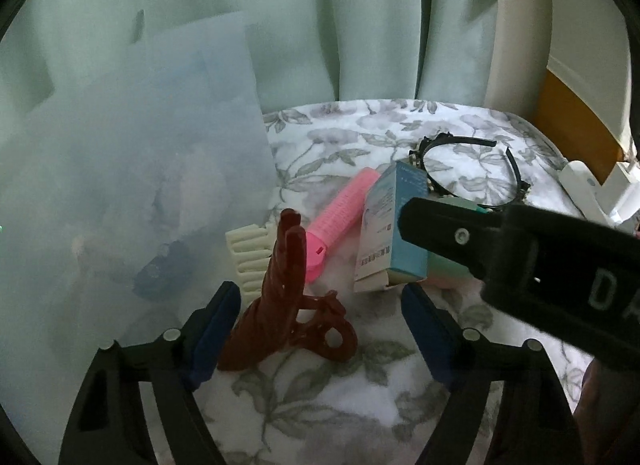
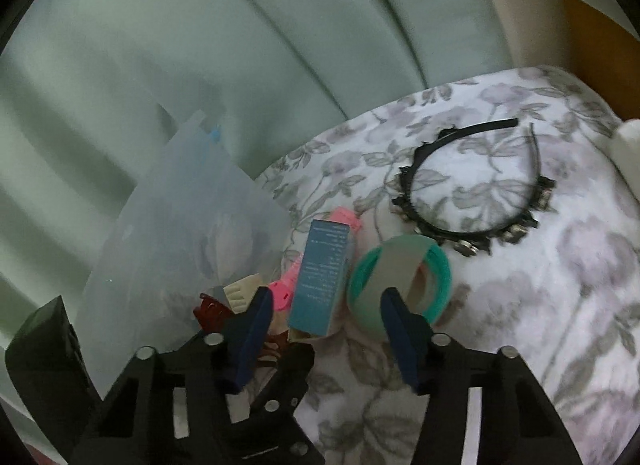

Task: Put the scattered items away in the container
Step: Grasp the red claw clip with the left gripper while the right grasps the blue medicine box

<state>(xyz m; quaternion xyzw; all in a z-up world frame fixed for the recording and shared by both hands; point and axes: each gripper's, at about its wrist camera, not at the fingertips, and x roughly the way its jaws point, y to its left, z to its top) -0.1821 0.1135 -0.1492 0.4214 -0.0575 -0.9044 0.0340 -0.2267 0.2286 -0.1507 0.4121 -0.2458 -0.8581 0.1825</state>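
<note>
Both grippers down over the pile of hair stuff on the bed

The left gripper [image 1: 320, 329] has its jaws wide, with a dark red claw clip [image 1: 288, 301] standing on the flowered bedspread [image 1: 328, 405] between them, no pad pressing on it that I can see. The right gripper [image 2: 324, 333] is about half open around the near end of a blue box [image 2: 320, 277], pads not clamped on it yet. Right beside the box sits a green ring [image 2: 400, 285], with a pink roller [image 1: 340, 217] on its other side and a cream comb [image 1: 248, 253] past that. The frosted plastic container [image 1: 140, 193] stands just behind the comb, towards the bed's far edge by the curtain [image 1: 280, 17]. A black headband [image 2: 476, 185] lies on its own, well apart from the pile, out towards the bed's far corner.
</note>
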